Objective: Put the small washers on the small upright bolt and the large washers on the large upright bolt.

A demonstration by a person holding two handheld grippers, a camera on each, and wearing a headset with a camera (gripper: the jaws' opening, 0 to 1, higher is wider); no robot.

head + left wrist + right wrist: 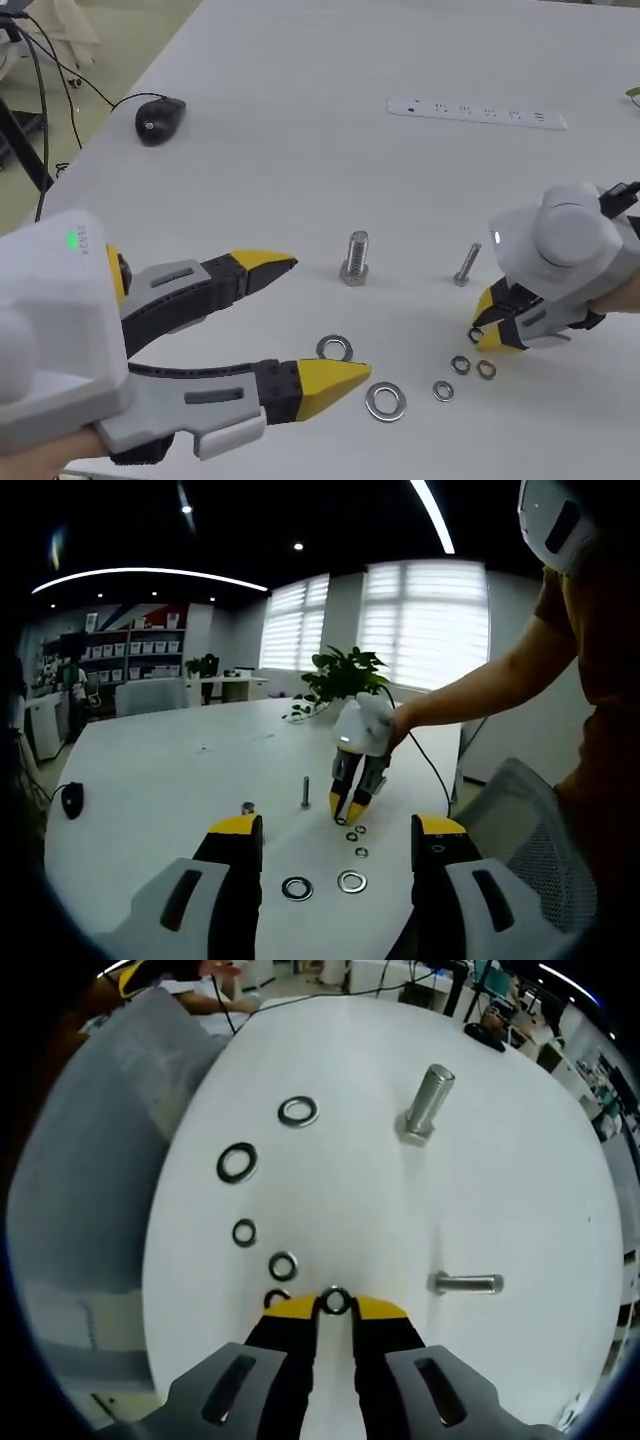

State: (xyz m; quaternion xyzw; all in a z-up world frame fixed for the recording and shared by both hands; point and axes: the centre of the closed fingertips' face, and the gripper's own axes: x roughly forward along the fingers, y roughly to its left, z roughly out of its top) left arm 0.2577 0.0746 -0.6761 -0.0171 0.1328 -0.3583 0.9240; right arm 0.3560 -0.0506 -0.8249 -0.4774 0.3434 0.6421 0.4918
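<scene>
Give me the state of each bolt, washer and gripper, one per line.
left gripper: open, holding nothing
right gripper: shut on one small washer
held small washer: pinched between the tips
three small washers: loose, flat on the table
two large washers: loose, flat on the table
large bolt: upright, no washer on it
small bolt: upright, no washer on it

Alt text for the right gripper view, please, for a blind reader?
The right gripper pinches a small washer between yellow tips. On the white table: three more small washers, two large washers, an upright large bolt and small bolt.
</scene>
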